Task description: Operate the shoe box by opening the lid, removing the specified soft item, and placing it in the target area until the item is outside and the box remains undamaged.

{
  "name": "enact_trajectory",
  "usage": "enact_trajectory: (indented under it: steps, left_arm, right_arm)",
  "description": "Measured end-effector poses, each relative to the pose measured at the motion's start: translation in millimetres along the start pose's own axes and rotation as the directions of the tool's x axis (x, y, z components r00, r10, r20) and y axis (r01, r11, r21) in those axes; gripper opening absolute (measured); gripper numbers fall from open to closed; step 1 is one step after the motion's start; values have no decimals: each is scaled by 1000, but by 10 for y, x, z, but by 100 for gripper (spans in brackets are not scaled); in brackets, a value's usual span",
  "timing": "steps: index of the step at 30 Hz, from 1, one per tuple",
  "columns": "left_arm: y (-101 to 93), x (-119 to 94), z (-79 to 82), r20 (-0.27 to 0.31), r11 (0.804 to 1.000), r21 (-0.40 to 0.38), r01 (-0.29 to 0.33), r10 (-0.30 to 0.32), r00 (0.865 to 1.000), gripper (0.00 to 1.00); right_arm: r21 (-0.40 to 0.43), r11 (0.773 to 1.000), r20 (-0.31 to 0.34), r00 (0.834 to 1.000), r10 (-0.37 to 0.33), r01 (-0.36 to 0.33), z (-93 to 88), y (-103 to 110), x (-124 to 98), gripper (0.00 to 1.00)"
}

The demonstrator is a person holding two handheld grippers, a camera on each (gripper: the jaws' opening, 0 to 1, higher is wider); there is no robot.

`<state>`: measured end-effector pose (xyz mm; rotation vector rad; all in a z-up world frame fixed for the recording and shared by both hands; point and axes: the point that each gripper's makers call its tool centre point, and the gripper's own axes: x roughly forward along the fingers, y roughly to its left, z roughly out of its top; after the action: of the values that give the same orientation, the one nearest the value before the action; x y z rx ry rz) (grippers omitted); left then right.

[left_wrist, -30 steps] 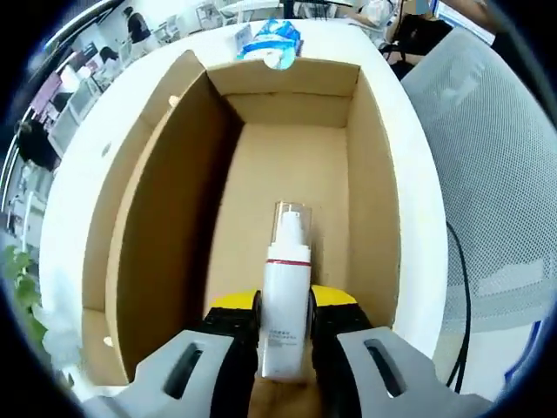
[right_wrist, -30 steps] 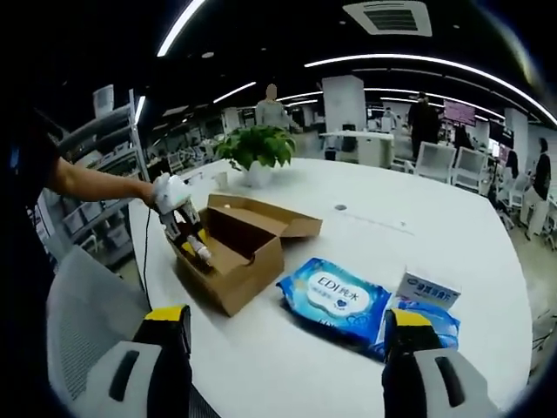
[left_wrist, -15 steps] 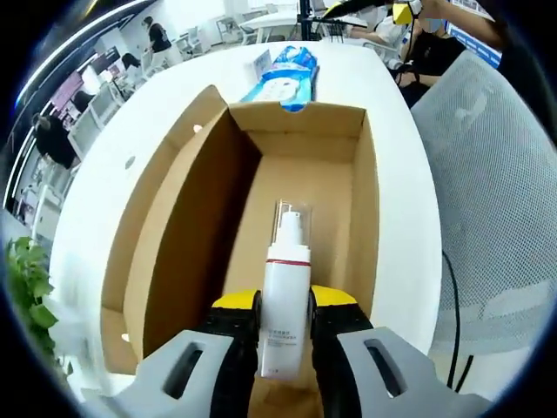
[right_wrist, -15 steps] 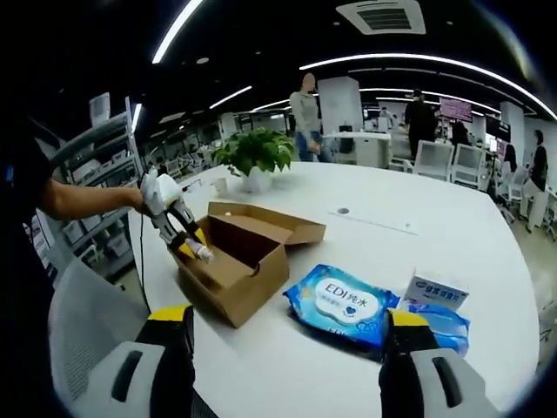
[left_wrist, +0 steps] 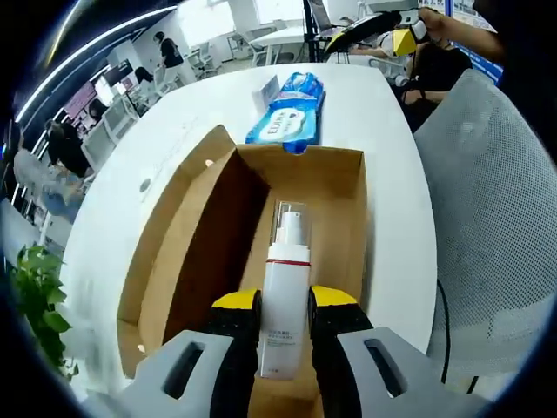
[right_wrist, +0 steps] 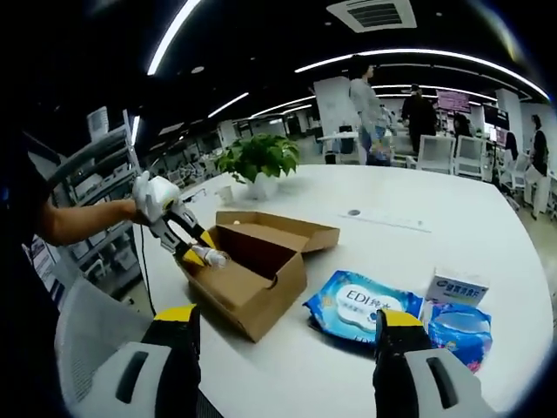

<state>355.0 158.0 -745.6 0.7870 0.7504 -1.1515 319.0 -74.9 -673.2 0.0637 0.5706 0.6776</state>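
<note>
Our left gripper [left_wrist: 285, 315] is clamped on a white bottle [left_wrist: 284, 307] above the open box [left_wrist: 344, 209]; our right gripper [right_wrist: 285, 326] is apart over the desk [right_wrist: 418, 226].

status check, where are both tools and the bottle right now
Left tool shut on white pump bottle, held over the open cardboard box. Right tool open, holding nothing, off to the side. Wipes pack beside box, not in the way.

I had the left gripper view close above the open shoe box [left_wrist: 339, 187], looking down; the right gripper view faced it from farther across the table [right_wrist: 418, 222]. Both shared the box.
</note>
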Motion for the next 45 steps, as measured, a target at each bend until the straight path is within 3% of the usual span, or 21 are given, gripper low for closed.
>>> enact_trajectory:
  steps: [17, 30, 41, 45]
  left_arm:
    - [-116, -11, 512, 103, 997, 65, -31, 24, 994, 20]
    - [-179, 11, 829, 175, 991, 123, -54, 31, 984, 20]
    - [-288, 25, 1005, 234, 978, 197, -64, 16, 972, 20]
    - [-350, 4, 1103, 278, 974, 219, -63, -1, 961, 20]
  right_arm:
    - [59, 997, 9, 999, 50, -50, 36, 283, 185, 71]
    - [105, 991, 20, 997, 80, -81, 68, 399, 306, 57]
    - [220, 957, 68, 981, 180, -191, 174, 610, 442, 41]
    - [255, 941, 76, 975, 210, -222, 188, 669, 494, 36]
